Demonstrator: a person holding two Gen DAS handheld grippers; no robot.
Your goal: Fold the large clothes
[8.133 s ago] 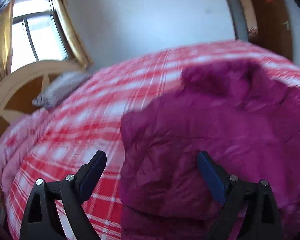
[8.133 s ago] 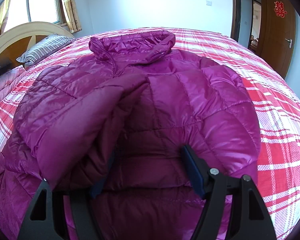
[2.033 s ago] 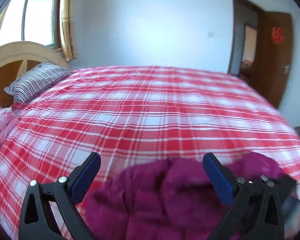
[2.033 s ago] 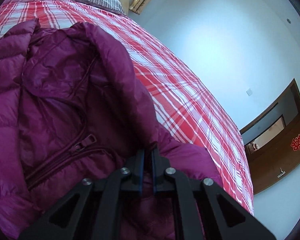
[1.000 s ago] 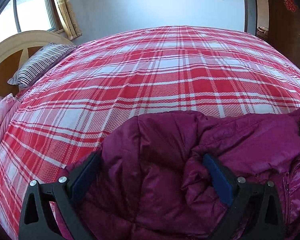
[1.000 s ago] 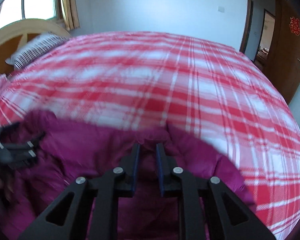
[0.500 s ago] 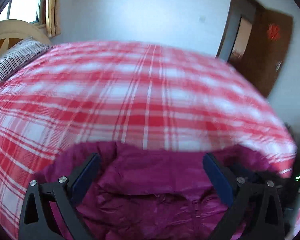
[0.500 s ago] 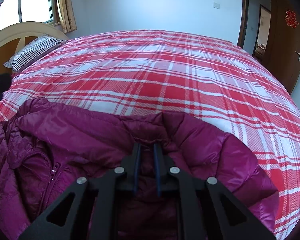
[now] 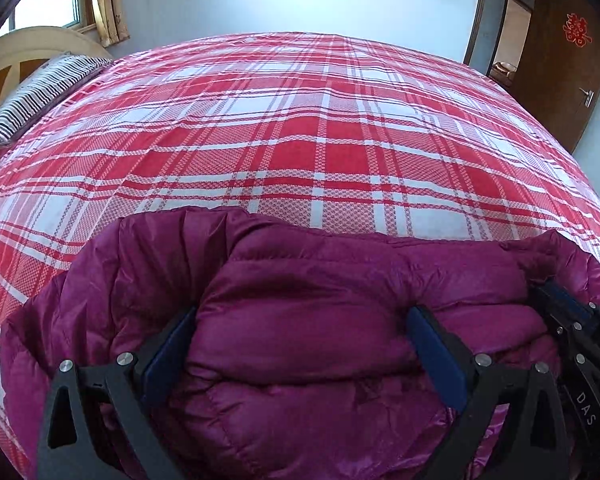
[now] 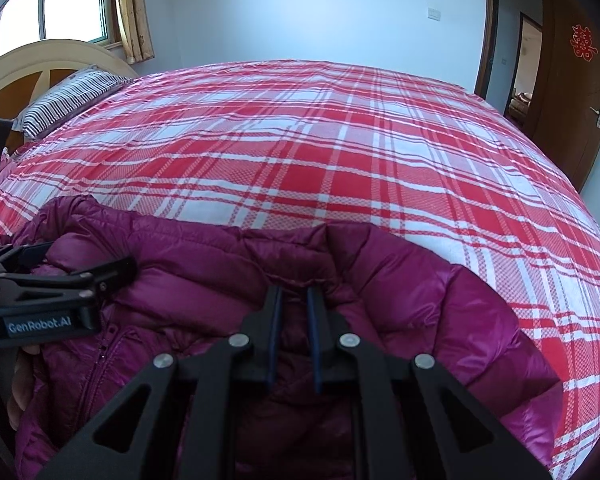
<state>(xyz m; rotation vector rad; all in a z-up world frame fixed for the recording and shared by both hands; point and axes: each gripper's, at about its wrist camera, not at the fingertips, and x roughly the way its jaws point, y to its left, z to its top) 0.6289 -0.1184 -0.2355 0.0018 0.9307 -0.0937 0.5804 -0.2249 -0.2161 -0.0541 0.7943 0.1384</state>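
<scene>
The purple jacket point(image 9: 320, 320) lies bunched up at the near edge of the bed point(image 9: 300, 140), only partly folded. The right tongs point(image 10: 294, 308) pinch a fold of it tight, and the left tongs point(image 9: 300, 344) are wide open around a puffy part. It needs more folding and smoothing.

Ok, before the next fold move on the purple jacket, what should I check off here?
1. Right tongs clamped on jacket edge: ok.
2. Left tongs gripping fabric: not ok, jaws wide apart, a padded fold bulging between them.
3. Bed beyond jacket free for laying it out: ok.
4. Zipper closed: cannot tell.
5. Jacket lying flat: not ok, bunched.
</scene>
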